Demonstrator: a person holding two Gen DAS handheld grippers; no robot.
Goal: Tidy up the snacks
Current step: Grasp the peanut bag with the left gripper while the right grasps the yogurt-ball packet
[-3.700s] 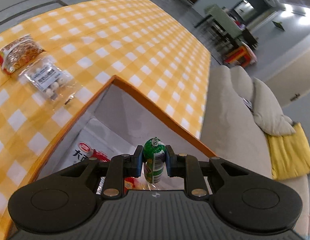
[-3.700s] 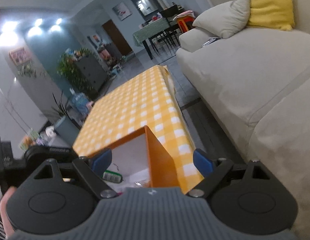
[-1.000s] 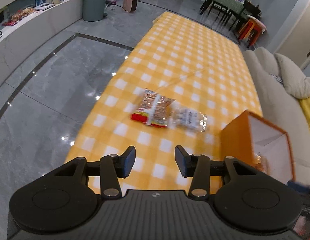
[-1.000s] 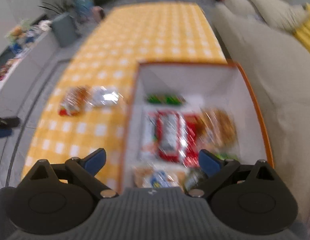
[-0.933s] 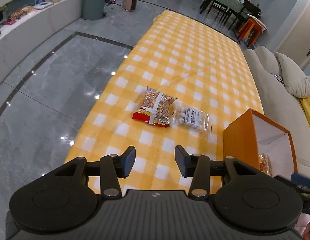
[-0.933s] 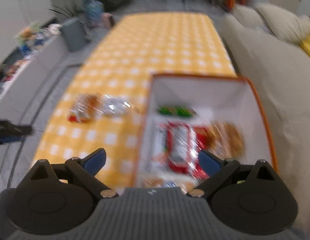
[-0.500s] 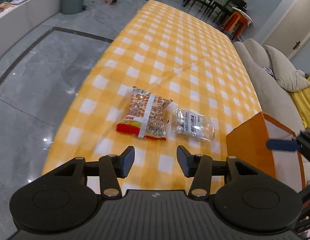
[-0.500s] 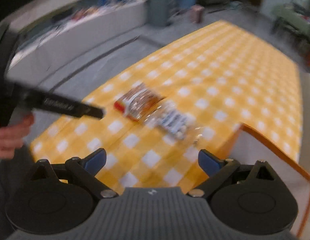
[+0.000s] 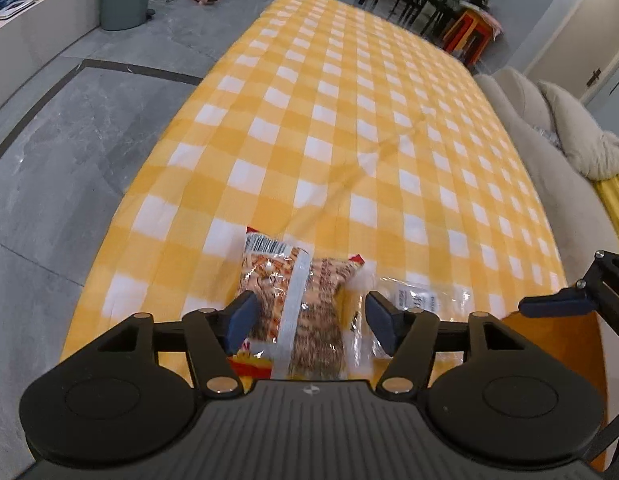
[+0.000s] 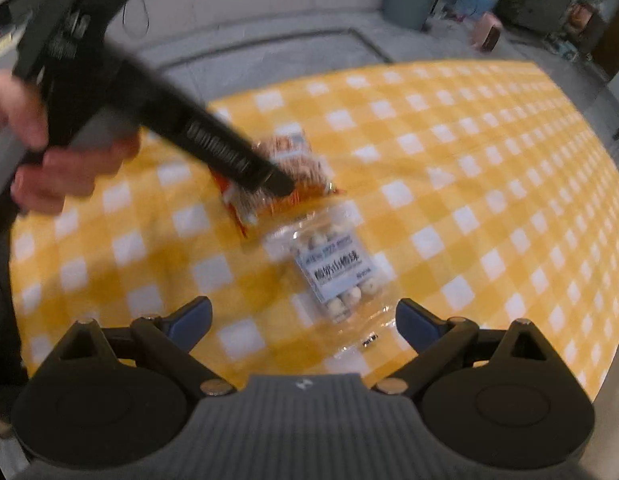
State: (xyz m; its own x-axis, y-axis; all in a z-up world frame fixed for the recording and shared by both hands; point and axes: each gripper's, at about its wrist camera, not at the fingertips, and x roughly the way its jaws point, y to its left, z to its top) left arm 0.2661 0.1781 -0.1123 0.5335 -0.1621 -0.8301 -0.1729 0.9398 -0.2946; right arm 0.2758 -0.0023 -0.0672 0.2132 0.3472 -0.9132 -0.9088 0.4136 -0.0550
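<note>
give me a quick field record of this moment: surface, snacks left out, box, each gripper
surface: yellow checked tablecloth
snack 1: orange peanut bag, flat on cloth
snack 2: clear bag of white balls, beside snack 1
box: orange box, at the cloth's edge
left gripper: open, jaws have just been opening, either side of the orange peanut bag, not pressing
right gripper: open, over the clear bag of white balls
</note>
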